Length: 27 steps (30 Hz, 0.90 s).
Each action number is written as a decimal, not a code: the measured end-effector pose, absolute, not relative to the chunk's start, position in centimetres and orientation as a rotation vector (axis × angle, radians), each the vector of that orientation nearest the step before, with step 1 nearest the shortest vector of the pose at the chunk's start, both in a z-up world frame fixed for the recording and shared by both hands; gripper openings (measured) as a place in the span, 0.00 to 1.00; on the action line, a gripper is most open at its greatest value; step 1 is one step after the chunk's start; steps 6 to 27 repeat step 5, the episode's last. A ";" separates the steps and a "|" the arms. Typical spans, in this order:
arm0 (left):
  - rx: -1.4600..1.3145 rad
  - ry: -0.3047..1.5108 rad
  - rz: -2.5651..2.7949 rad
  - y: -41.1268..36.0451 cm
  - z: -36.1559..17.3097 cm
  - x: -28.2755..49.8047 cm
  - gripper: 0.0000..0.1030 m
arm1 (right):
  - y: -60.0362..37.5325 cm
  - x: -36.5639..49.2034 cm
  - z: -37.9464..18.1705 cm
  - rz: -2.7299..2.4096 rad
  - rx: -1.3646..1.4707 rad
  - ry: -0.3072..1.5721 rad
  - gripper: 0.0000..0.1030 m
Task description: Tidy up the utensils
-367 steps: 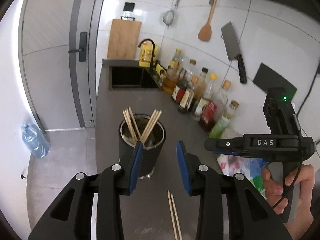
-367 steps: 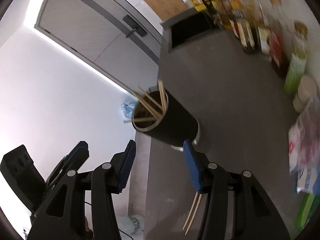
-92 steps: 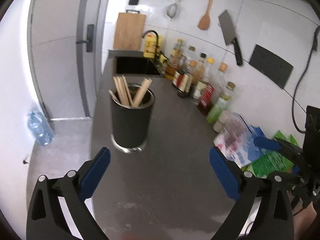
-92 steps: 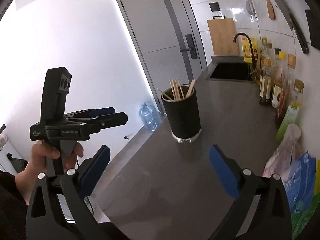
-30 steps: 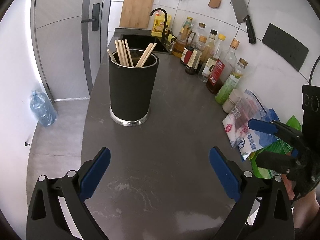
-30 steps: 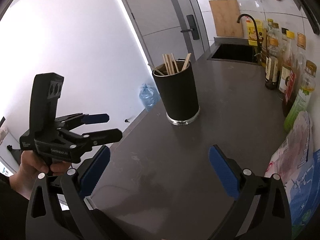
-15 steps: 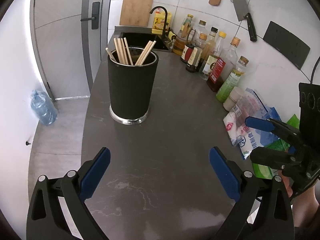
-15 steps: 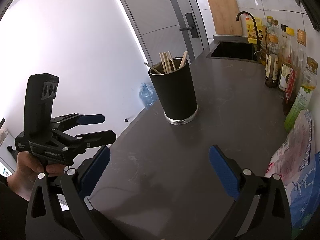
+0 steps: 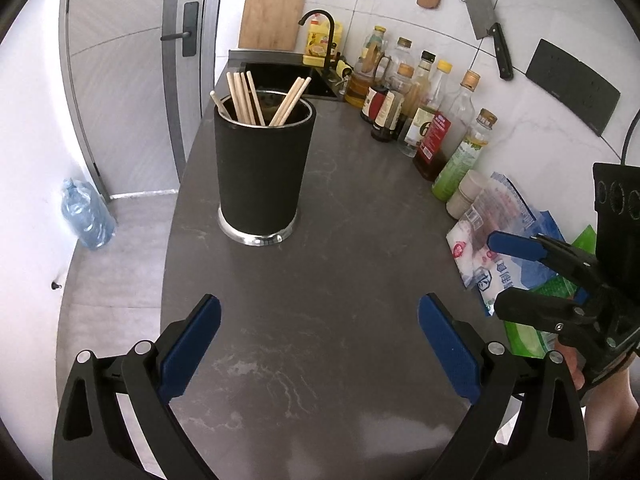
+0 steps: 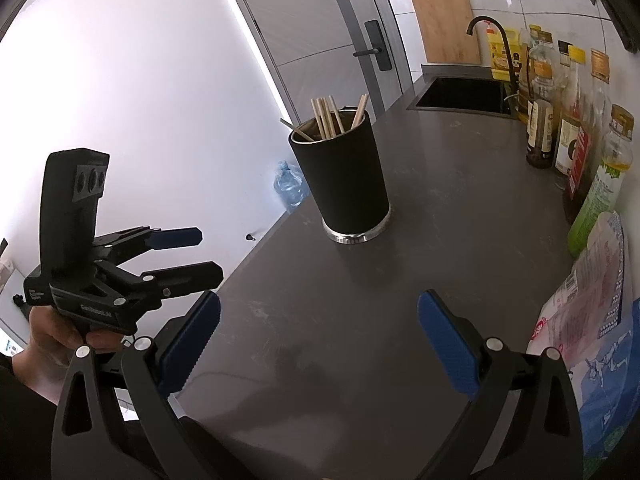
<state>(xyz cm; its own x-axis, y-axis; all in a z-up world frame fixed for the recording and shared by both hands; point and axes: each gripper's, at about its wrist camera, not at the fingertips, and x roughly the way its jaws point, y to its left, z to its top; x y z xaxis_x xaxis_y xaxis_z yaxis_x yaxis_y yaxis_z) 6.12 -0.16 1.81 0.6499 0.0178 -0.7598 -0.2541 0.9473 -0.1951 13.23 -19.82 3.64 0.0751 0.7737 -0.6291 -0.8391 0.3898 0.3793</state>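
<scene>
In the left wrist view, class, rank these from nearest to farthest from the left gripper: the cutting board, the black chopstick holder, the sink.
1. Black chopstick holder: standing on the counter ahead of the left gripper, slightly left.
2. Sink: set into the counter's far end, behind the holder.
3. Cutting board: upright against the back wall, beyond the sink.

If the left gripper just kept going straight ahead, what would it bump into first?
Probably the black holder with chopsticks; it stands a little left of centre ahead of the open left gripper, though depth is uncertain.
</scene>
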 end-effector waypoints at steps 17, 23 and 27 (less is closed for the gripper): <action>-0.301 0.854 0.155 0.0 1.7 5.9 0.94 | -19.8 13.3 3.8 1.213 -0.088 0.878 0.95; -0.301 0.854 0.155 0.0 1.7 5.9 0.94 | -19.8 13.3 3.8 1.213 -0.088 0.878 0.95; -0.301 0.854 0.155 0.0 1.7 5.9 0.94 | -19.8 13.3 3.8 1.213 -0.088 0.878 0.95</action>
